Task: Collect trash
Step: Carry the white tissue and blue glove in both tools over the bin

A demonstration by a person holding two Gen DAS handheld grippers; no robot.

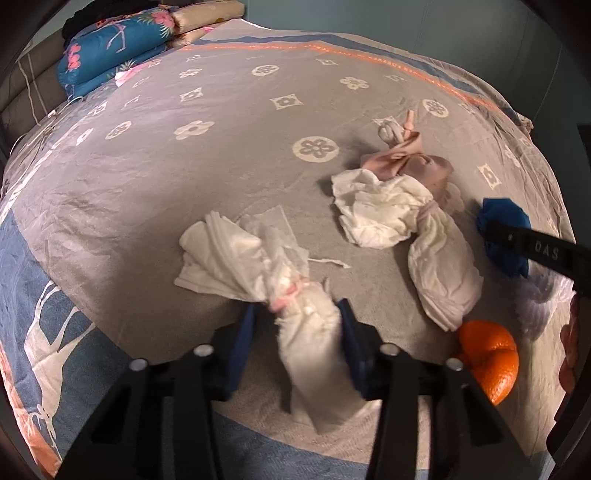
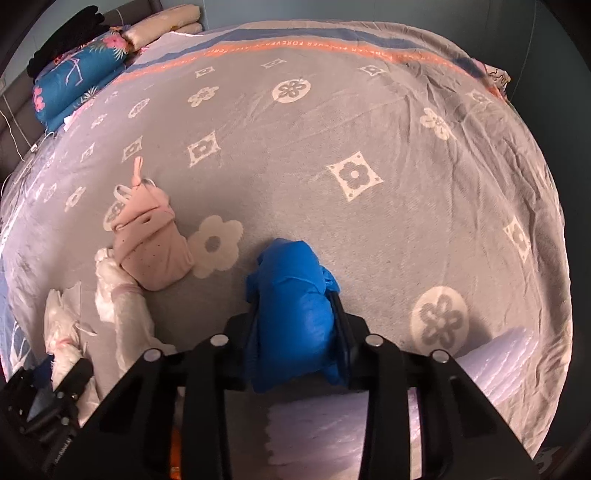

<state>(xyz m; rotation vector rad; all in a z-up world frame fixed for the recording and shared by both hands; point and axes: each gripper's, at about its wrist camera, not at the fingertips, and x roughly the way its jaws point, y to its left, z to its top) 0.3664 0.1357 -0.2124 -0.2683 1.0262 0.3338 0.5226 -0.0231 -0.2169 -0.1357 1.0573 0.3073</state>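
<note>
My left gripper [image 1: 297, 332] is shut on a white tissue bundle [image 1: 306, 325] tied with a pink band, low over the bed; it also shows in the right wrist view [image 2: 61, 343]. My right gripper [image 2: 295, 314] is shut on a crumpled blue wad [image 2: 291, 306], which also shows at the right of the left wrist view [image 1: 502, 236]. A second white tissue bundle [image 1: 417, 236] lies on the bed to the right, also in the right wrist view [image 2: 125, 310]. A pink cloth bundle [image 1: 406, 162] lies behind it, also in the right wrist view [image 2: 151, 243].
An orange [image 1: 491, 365] sits near my left gripper's right side. A grey patterned blanket [image 1: 221, 166] covers the bed. A folded blue floral quilt [image 1: 110, 48] and pillows [image 1: 207, 18] lie at the far left. A white plastic bag [image 2: 498, 373] lies under my right gripper.
</note>
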